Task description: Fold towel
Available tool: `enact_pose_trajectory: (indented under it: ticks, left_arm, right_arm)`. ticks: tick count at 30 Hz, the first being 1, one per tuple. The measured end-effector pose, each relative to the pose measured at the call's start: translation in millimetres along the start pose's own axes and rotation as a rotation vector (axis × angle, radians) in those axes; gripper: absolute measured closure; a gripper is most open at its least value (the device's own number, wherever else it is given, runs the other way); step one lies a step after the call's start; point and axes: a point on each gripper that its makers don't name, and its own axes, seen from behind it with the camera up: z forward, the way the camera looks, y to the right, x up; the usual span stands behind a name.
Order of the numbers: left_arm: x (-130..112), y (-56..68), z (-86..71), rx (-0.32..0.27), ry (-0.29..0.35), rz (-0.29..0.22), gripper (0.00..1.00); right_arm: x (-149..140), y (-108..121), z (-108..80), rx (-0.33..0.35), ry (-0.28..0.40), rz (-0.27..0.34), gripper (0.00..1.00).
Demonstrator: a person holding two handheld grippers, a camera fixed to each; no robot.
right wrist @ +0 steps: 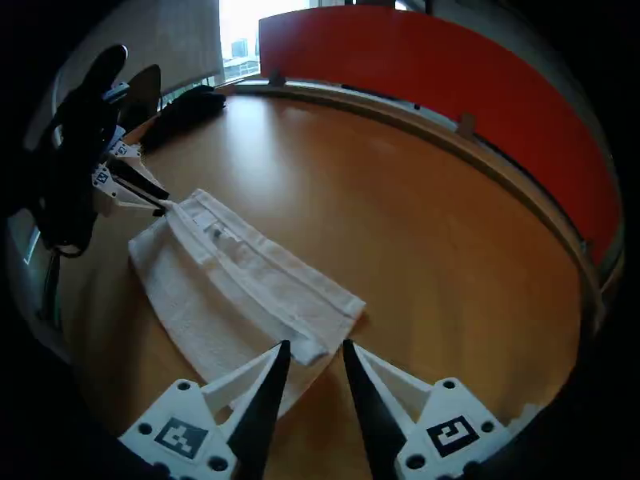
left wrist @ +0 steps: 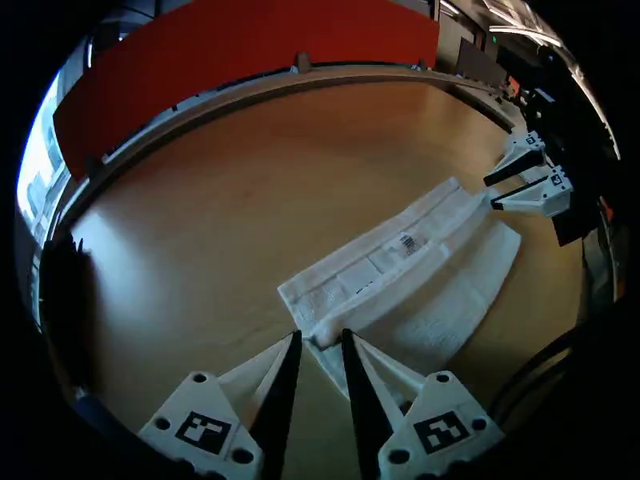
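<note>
2 parted claws, left gripper [left wrist: 320, 340] and right gripper [right wrist: 312, 348], straddle opposite ends of 1 part-folded towel [left wrist: 416, 268]; we judge pinching comes next.

Daylight from blown-out window [right wrist: 248, 36] upper left, sheen on table [right wrist: 400, 224] there; edges dim, heavy fisheye curve, slightly soft overall.

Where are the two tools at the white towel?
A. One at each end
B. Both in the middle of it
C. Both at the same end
A: the left tool sits at one short end of the folded towel and the right tool sits at the opposite end, each with its fingers apart.
</note>
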Motion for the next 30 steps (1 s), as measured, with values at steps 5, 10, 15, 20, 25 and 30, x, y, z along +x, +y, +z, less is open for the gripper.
enact_pose_trajectory:
  ticks: [5,10,15,20,25,30]
  left_arm:
    - [3,-7.9,-0.9,0.025,0.007,0.012,0.57]
    - [6,-15.7,-2.4,0.049,0.014,0.016,0.56]
    - [7,-20.9,-4.6,0.06,0.018,0.01,0.44]
    - [4,-19.5,-7.9,0.043,0.006,-0.012,0.19]
    - [2,-20.0,-11.0,0.043,0.013,-0.03,0.01]
    - [2,-18.6,-14.8,0.041,0.02,-0.04,0.01]
  right_arm:
    - [2,7,1.5,-0.022,0.006,0.011,0.36]
    - [5,13,2.8,-0.041,0.013,0.021,0.36]
    - [9,17,2.3,-0.05,0.019,0.021,0.3]
    - [10,17,0.0,-0.051,0.022,0.018,0.0]
    - [8,15,-2.9,-0.057,0.025,0.014,0.0]
    - [7,11,-6.9,-0.054,0.029,0.014,0.0]
